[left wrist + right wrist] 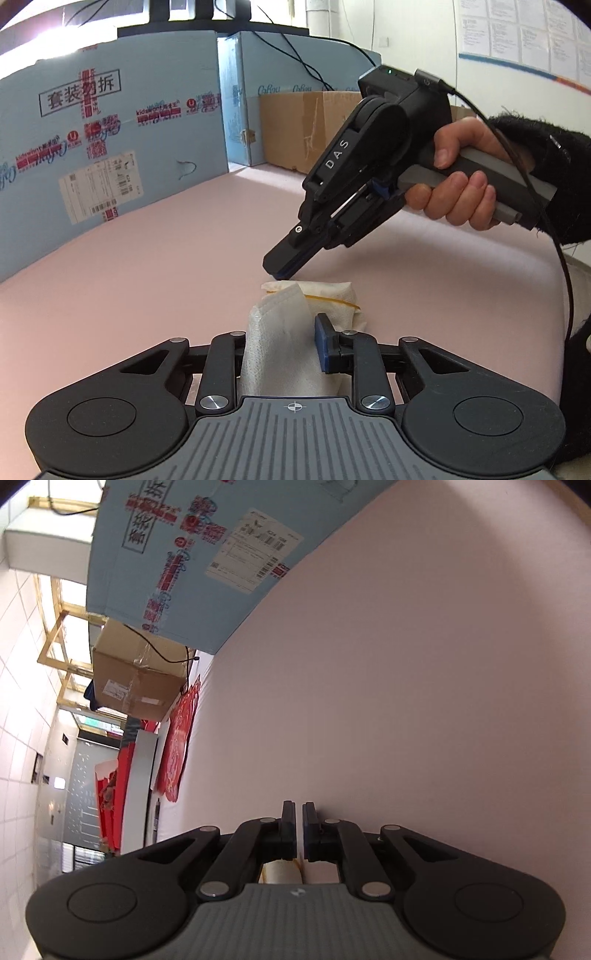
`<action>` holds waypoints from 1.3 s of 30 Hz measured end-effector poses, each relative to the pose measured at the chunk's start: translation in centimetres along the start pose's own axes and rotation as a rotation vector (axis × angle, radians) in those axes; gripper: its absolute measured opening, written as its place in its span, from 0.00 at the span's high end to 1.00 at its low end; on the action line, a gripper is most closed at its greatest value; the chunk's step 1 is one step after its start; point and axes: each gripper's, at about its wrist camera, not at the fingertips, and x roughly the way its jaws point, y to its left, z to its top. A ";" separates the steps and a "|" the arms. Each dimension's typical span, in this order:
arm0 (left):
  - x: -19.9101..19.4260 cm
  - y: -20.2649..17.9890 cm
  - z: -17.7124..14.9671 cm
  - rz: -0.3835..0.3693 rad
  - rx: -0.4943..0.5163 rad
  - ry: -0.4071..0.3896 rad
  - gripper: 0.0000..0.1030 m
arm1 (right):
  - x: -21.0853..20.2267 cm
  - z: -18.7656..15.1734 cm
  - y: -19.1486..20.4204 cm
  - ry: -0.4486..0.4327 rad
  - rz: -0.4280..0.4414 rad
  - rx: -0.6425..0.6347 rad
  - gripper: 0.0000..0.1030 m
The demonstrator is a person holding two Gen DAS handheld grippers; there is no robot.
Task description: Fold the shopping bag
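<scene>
While a pale pink table (147, 258) fills most of both views, its far edge is walled by a tall blue carton (110, 129) printed with red marks and a white shipping label, with a brown cardboard box (306, 125) beside it and papers pinned to the white wall (517, 33) behind. On the table lies the shopping bag (291, 325), white and crinkled, folded into a small thick bundle with a thin yellow rubber band (332, 300) running across it. The left claw (284, 350) pinches the near end of the bundle, one blue pad showing against the fabric. The right claw (282, 272), held in a bare hand (458, 184) with a black fuzzy sleeve, has its fingers pressed nearly together, its tip just at the bag's far edge. From the right wrist, only a scrap of the bag shows beneath that claw.
</scene>
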 end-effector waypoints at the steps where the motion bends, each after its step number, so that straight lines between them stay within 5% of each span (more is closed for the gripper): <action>1: 0.0 -0.1 0.0 0.005 0.004 -0.001 0.77 | -0.7 -0.6 0.9 -0.013 0.009 -0.044 0.88; 8: 0.1 1.8 -0.2 -0.032 -0.106 -0.006 0.69 | -1.1 -3.1 4.6 0.017 0.025 -0.223 0.87; 10: -0.1 2.1 -0.3 -0.016 -0.124 -0.010 0.68 | -0.2 -3.4 3.2 0.034 0.008 -0.166 0.94; 15: 0.0 1.6 -0.2 0.002 -0.097 0.001 0.68 | -1.6 -3.2 1.0 -0.066 0.099 -0.063 0.89; 22: 0.0 0.9 -0.1 0.036 -0.059 -0.002 0.67 | -0.1 -2.3 -0.2 -0.013 0.059 -0.060 0.90; 29: -0.4 0.9 0.3 0.048 -0.028 0.005 0.67 | -1.1 -4.3 1.7 0.018 -0.037 -0.221 0.94; 32: -1.0 0.5 0.8 0.089 -0.007 0.010 0.67 | -2.0 -6.1 2.8 0.017 -0.104 -0.306 0.99; 35: -1.4 -1.4 1.3 0.254 0.066 0.009 0.62 | -2.1 -7.8 3.8 0.032 -0.152 -0.399 0.99; 39: -1.3 -2.4 0.9 0.227 0.031 0.029 0.62 | -3.8 -6.2 3.8 -0.057 -0.112 -0.402 0.95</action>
